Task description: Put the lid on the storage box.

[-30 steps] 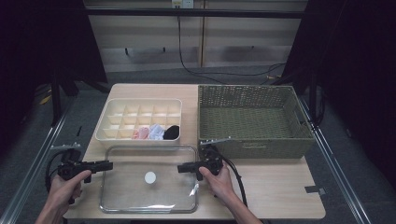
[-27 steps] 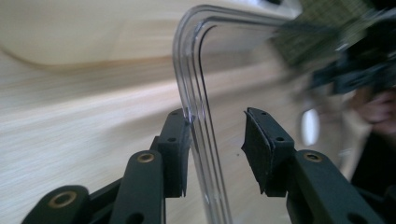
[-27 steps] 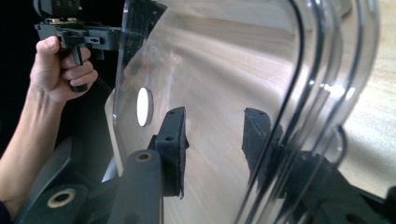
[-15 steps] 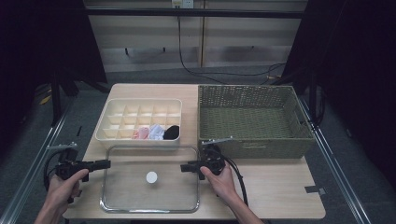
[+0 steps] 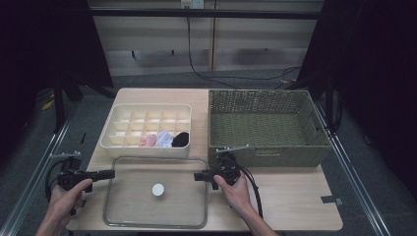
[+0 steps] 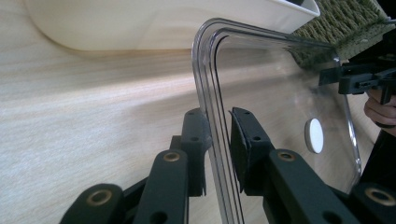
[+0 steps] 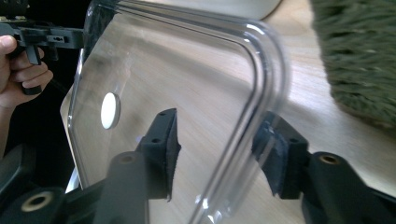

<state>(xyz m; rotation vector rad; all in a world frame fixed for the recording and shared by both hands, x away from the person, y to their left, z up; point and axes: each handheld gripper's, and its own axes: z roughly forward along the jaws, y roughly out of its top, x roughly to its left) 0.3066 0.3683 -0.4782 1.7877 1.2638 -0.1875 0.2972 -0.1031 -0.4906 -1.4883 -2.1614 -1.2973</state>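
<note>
Pale wood formed the table (image 5: pixel 290 206) at mid-frame, dark room around it. Low in the frame lay the clear lid (image 5: pixel 128 206) — the left gripper (image 5: pixel 109 173) pinched its left rim, forearm rising from the bottom edge — while the right gripper (image 5: pixel 197 176) straddled the right rim, jaws parted.

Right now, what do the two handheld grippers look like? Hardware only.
Both the left gripper and the right gripper are black two-jaw units. Fingers are black linkage bars with brass-coloured pivot bushings and dark pads. A black cable trails from the right one. Forearms are bare, no sleeves visible.
</note>
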